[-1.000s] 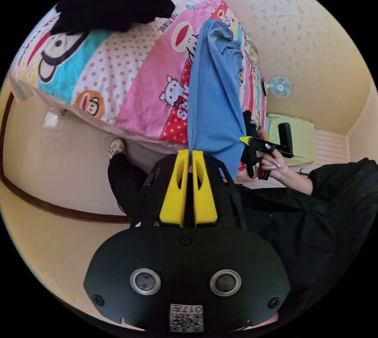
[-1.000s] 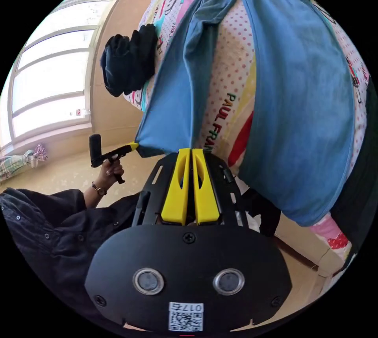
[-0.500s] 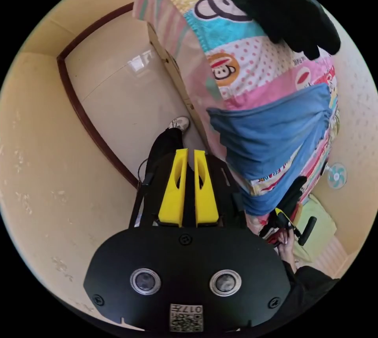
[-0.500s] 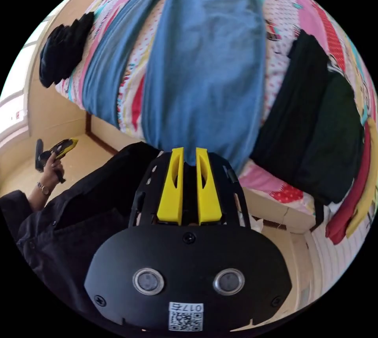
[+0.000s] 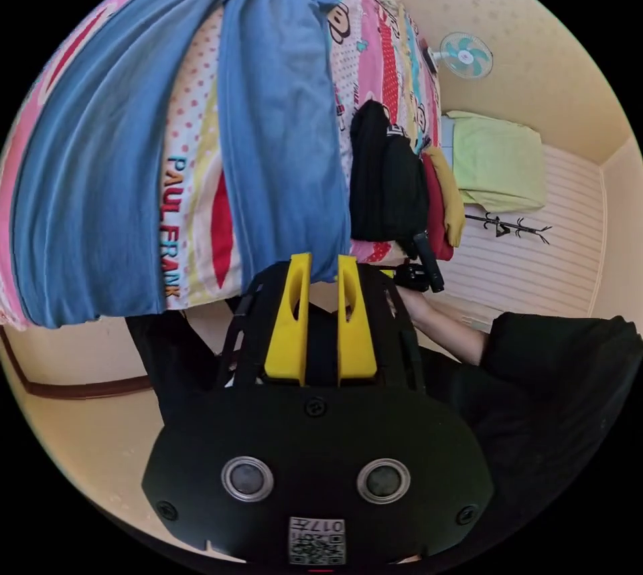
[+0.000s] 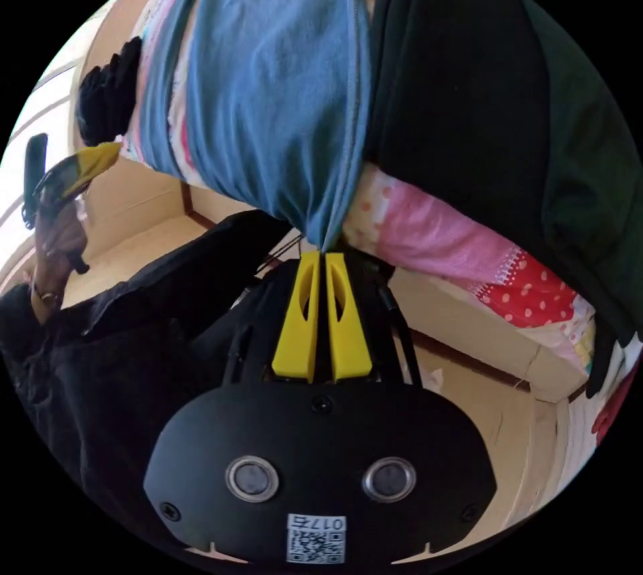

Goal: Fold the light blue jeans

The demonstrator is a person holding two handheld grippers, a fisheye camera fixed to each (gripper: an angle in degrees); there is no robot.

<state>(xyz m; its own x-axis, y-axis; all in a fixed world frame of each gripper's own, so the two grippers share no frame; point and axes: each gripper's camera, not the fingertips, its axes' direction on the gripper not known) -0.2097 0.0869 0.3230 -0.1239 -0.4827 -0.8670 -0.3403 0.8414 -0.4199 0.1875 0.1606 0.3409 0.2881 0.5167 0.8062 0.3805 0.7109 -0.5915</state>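
Note:
The light blue jeans (image 5: 274, 133) lie on a patterned bed sheet (image 5: 194, 200) with both legs spread toward the bed's edge. My right gripper (image 6: 326, 255) is shut on the hem of one leg (image 6: 288, 100), and the cloth bunches to a point at its yellow tips. My left gripper (image 5: 323, 259) is open with nothing between its jaws, just short of that leg's hem. In the right gripper view, the left gripper (image 6: 84, 163) is held in a hand well off to the side of the jeans.
Folded black garments (image 6: 469, 100) lie on the bed right beside the gripped leg, with red and yellow clothes (image 5: 445, 200) past them. Another black heap (image 6: 107, 93) sits beyond the jeans. A fan (image 5: 465, 56) hangs on the wall. The person's dark clothing (image 5: 549, 374) is close below.
One second ago both grippers held a leg hem up. They let go and the jeans settled on the bed. The right gripper has since shut on a hem again; the left stays open.

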